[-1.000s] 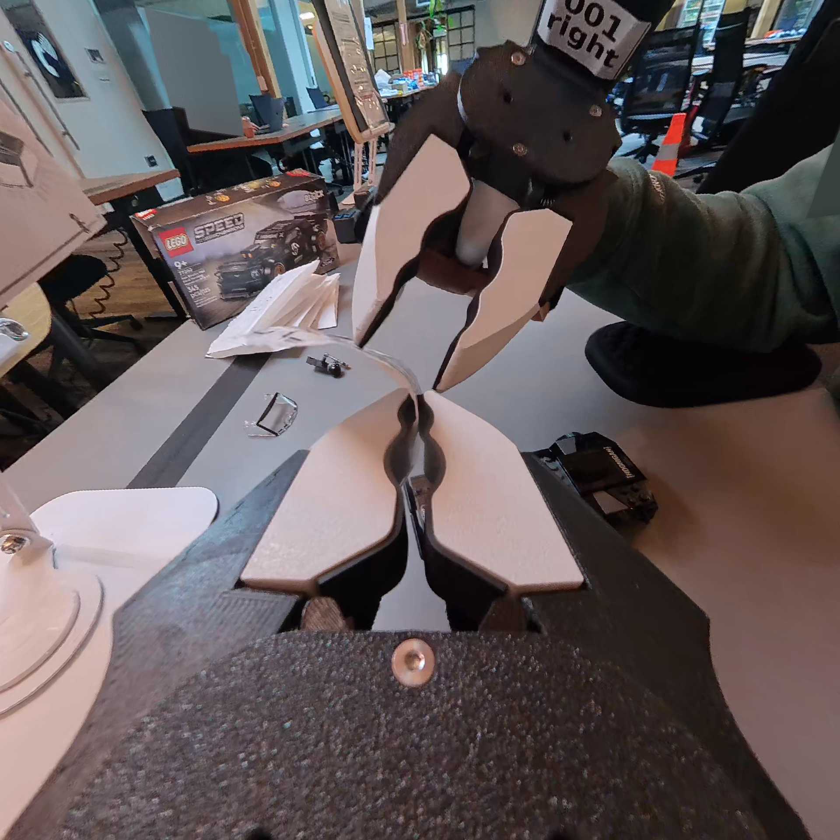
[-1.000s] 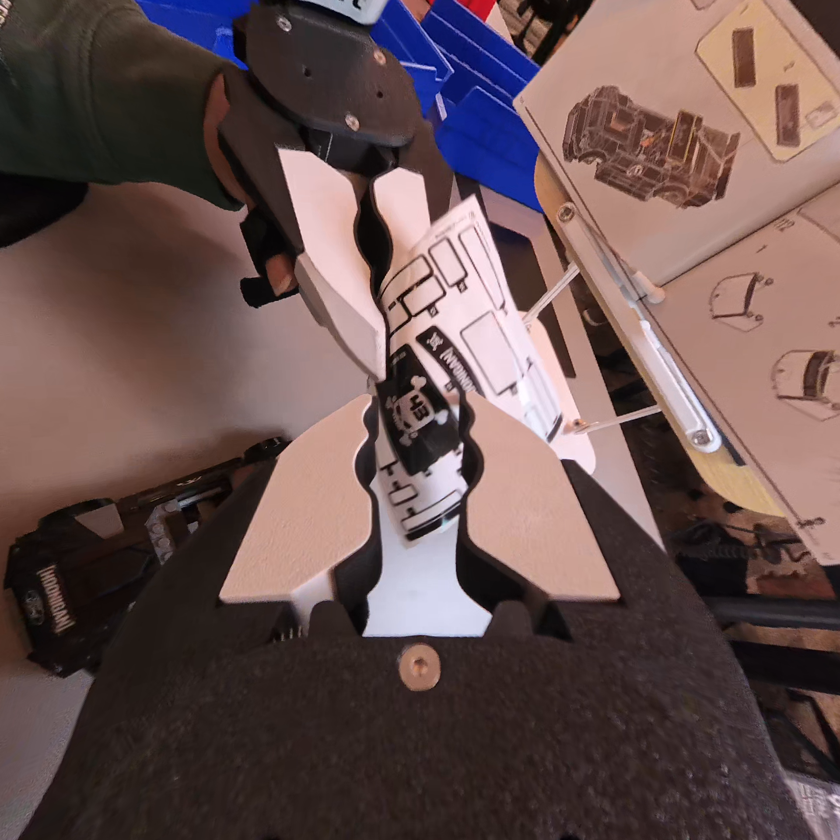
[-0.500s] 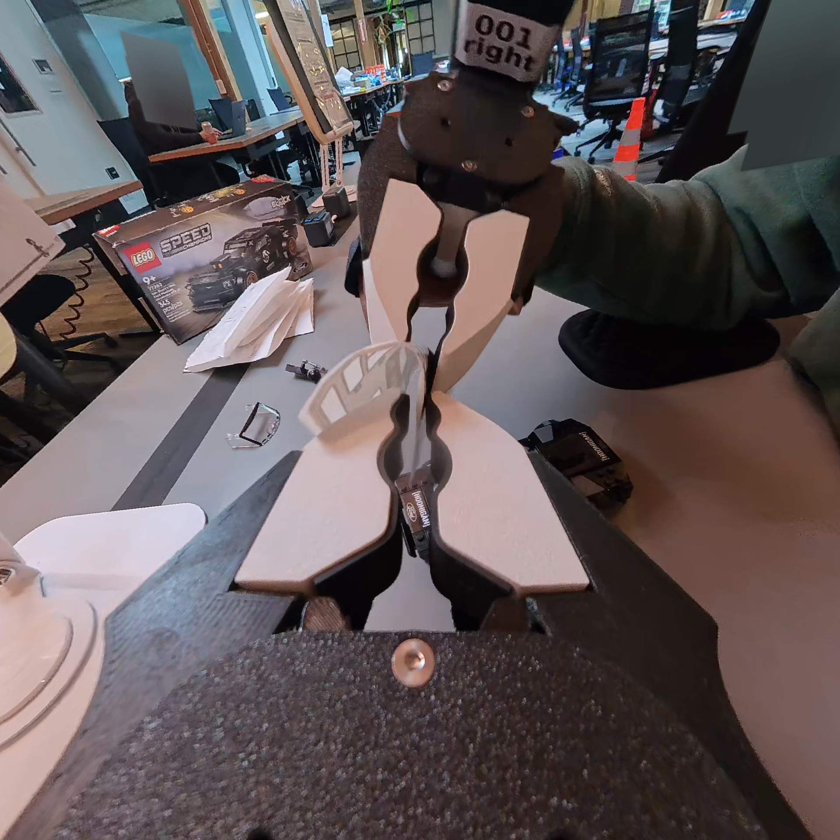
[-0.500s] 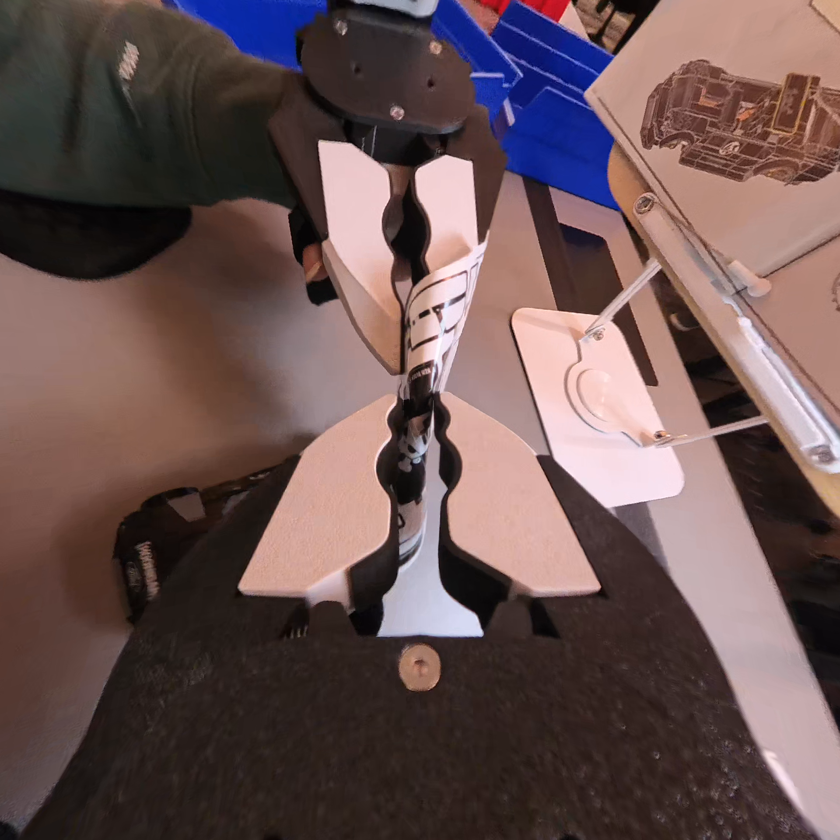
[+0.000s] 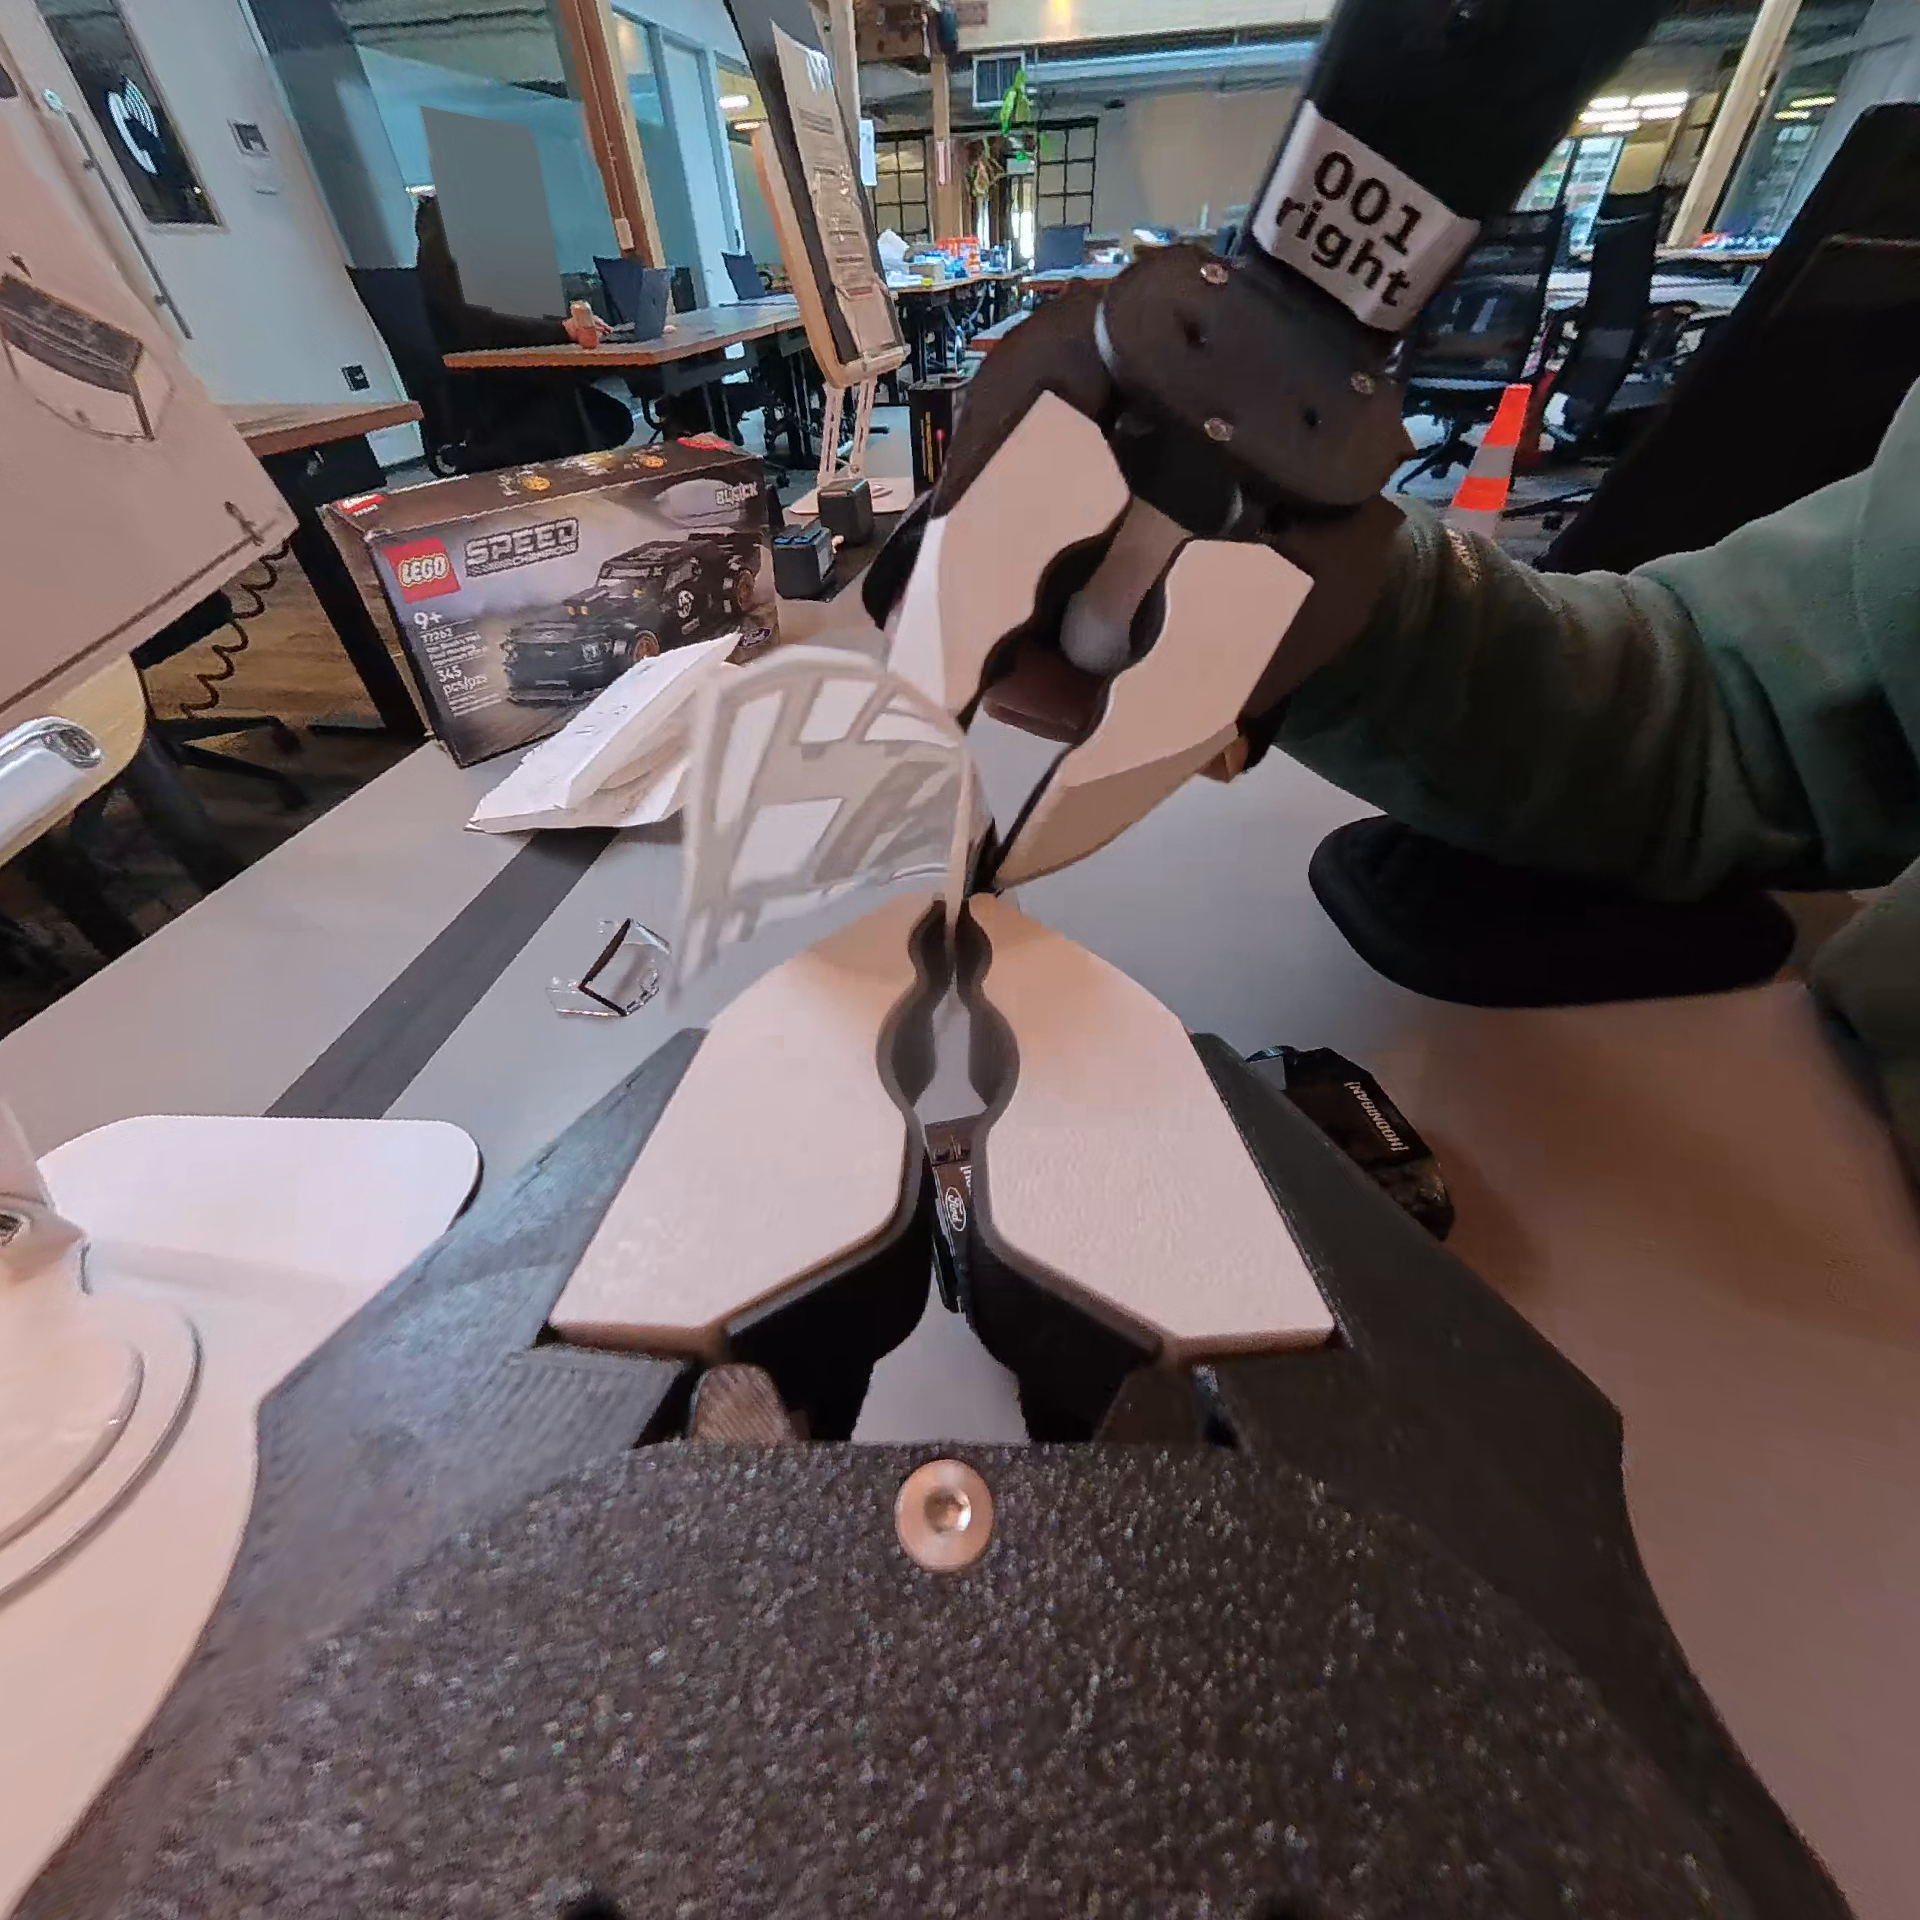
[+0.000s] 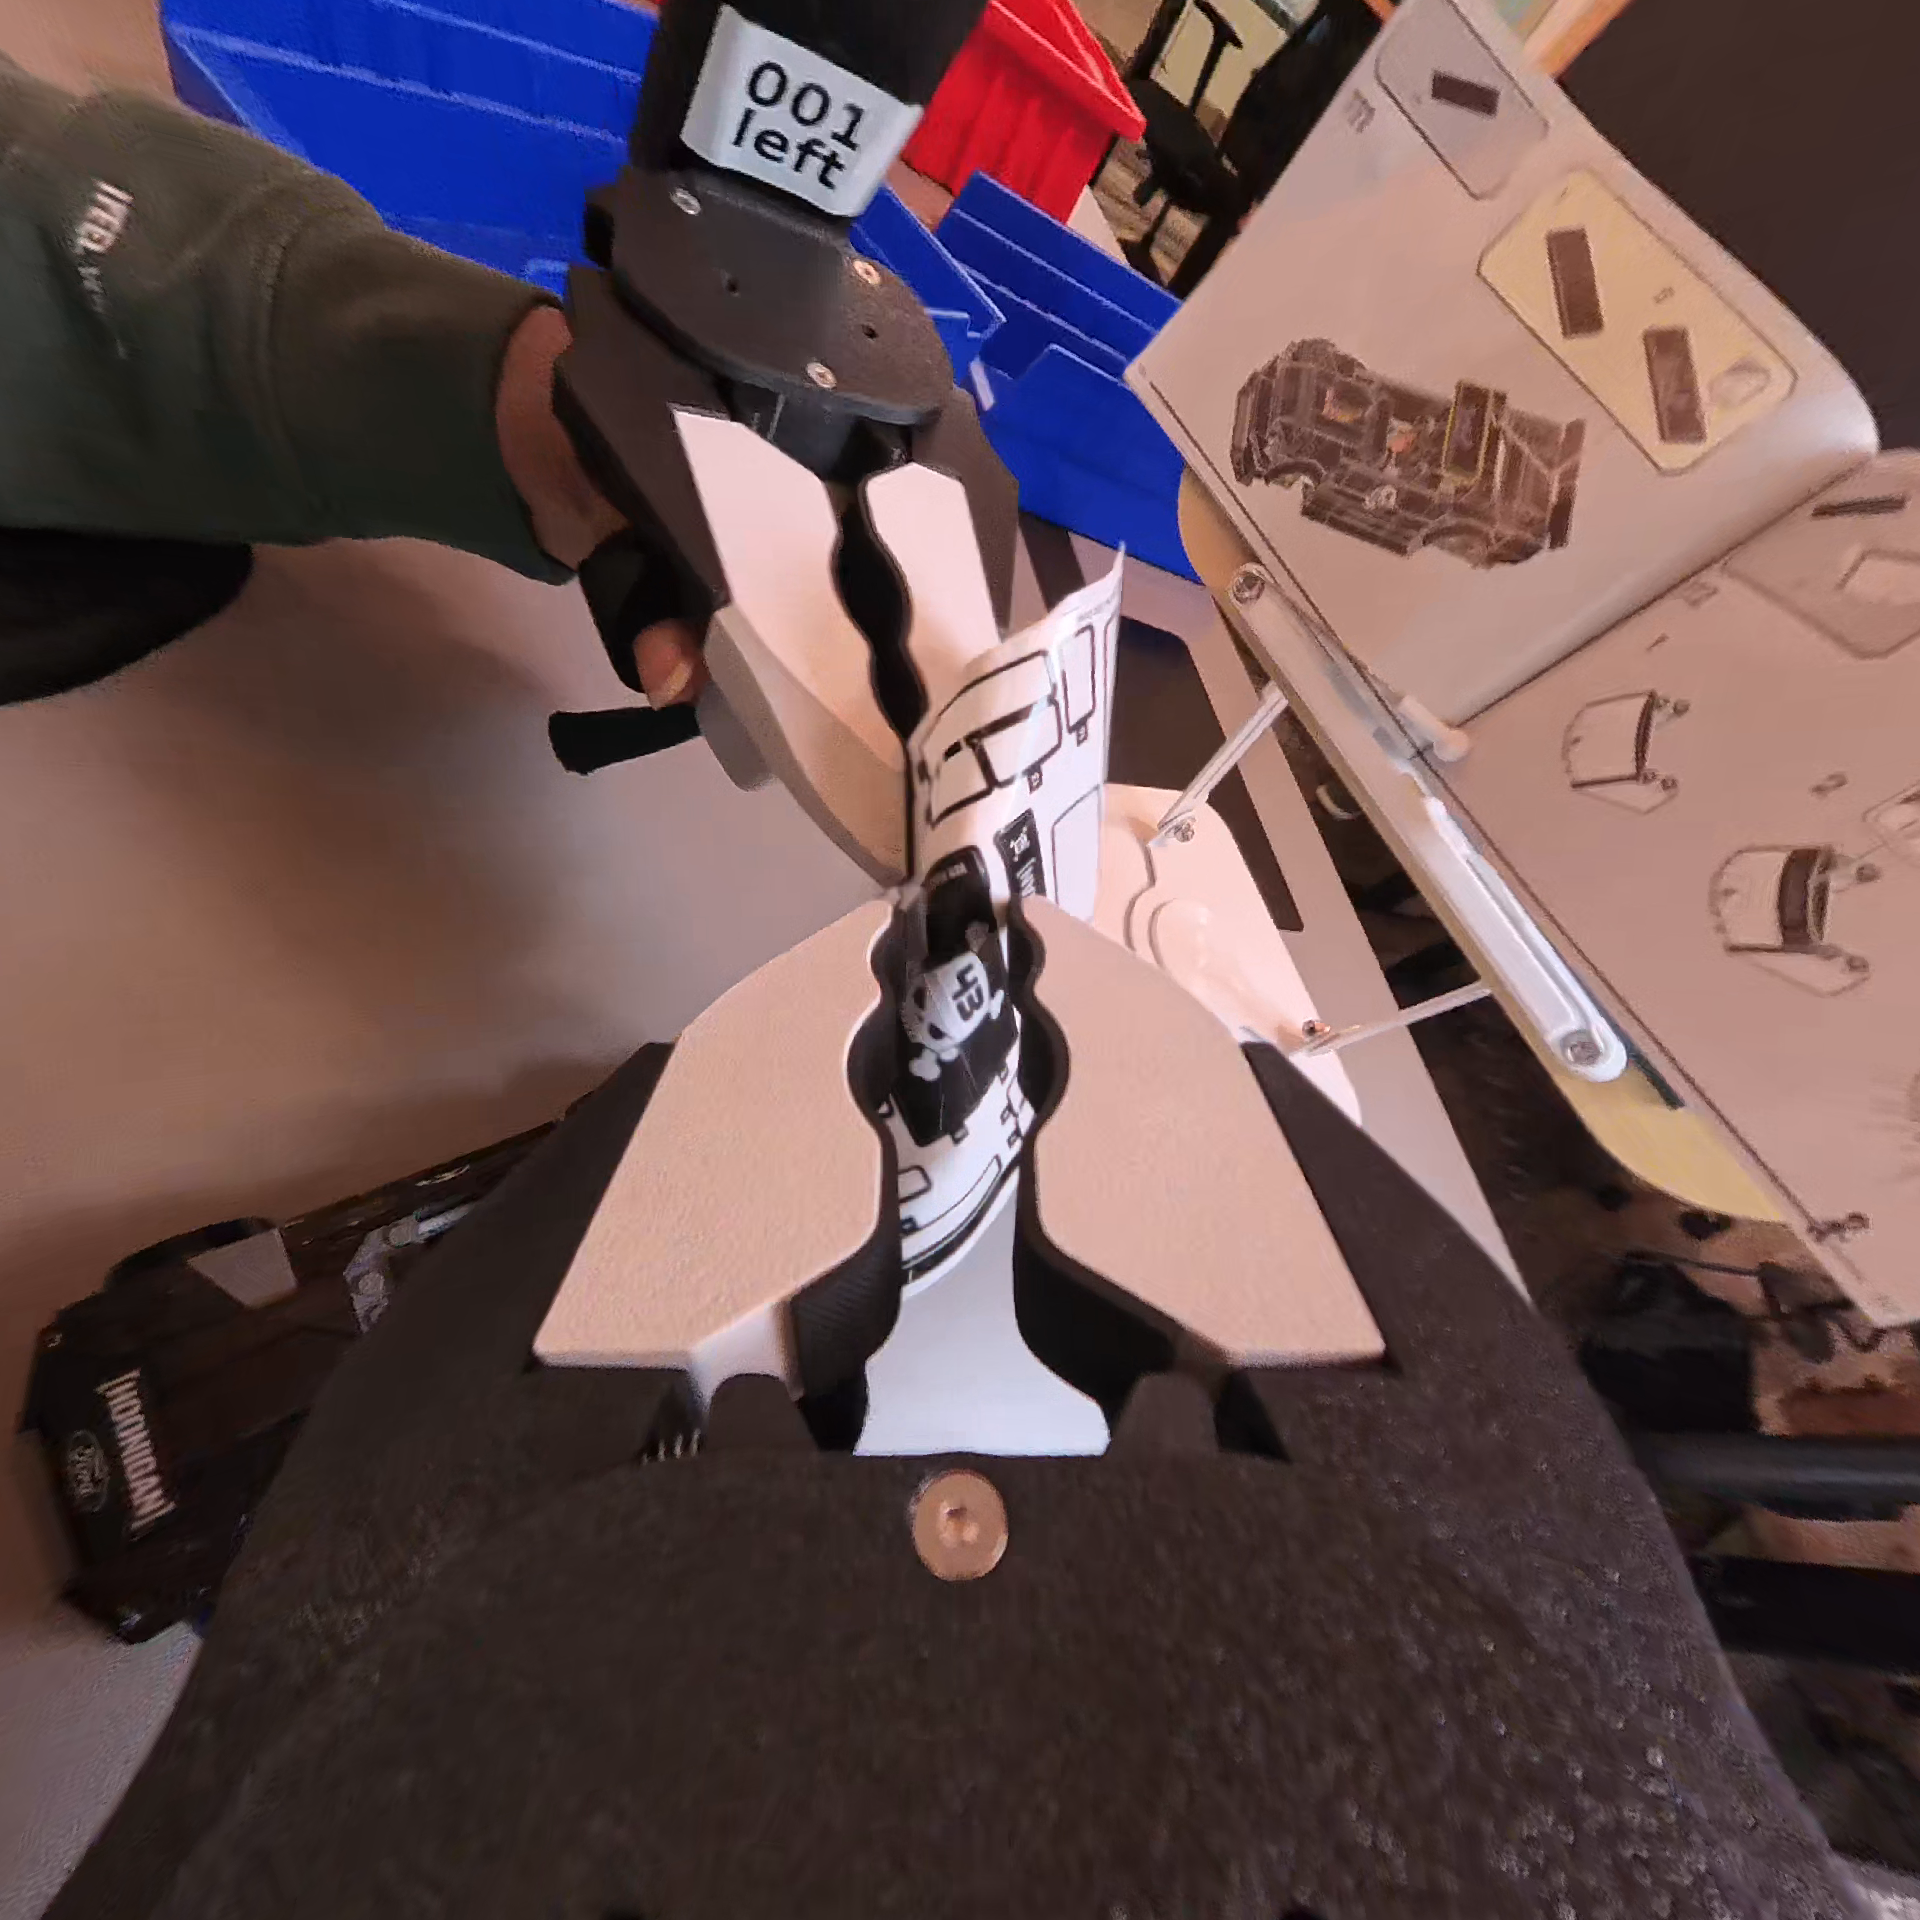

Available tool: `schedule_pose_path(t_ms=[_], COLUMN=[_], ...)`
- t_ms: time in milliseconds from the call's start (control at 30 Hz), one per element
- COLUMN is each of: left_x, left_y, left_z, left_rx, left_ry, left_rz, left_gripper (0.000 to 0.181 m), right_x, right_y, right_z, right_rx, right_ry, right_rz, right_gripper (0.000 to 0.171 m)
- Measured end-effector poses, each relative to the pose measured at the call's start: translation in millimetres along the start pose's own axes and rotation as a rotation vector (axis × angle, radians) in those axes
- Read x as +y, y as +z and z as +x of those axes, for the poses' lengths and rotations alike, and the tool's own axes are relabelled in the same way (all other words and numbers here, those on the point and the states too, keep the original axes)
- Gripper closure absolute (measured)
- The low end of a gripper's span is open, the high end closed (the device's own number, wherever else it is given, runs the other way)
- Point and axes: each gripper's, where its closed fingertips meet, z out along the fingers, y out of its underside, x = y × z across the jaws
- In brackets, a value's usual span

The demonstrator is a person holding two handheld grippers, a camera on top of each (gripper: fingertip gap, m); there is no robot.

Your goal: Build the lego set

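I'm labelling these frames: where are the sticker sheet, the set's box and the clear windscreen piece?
sticker sheet (image 6: 961, 1023): right wrist view, its black printed patch.
box (image 5: 561, 582): left wrist view, its front face.
windscreen piece (image 5: 613, 982): left wrist view, its clear middle.

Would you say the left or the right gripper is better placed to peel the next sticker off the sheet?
Probably right. The left gripper clamps the sticker sheet edge, steadying it; the right gripper pinches at a sticker's corner.

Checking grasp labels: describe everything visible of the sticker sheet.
The sticker sheet is thin white paper, curled and held in the air above the table. Black-outlined blanks and several black decals show on its printed face; its back shows pale. The left gripper and right gripper both pinch it near one edge, tip to tip.
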Motion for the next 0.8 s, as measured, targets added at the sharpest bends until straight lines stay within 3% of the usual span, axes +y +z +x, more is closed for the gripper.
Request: schedule_pose_path(t_ms=[367,800], left_x=[-4.5,-8.5], left_y=[-1.5,-2.3], left_z=[0.8,5.7], left_rx=[0.001,0.027], left_ry=[0.009,0.01], left_rz=[0.042,0.07], left_gripper=[0.181,0.181], right_x=[-2.3,3.6], right_y=[9.7,13.8], right_z=[-2.2,-10.1], right_rx=[0.099,0.007], right_ry=[-0.173,-0.046], right_rz=[-0.065,-0.055], right_gripper=[0.152,0.141])
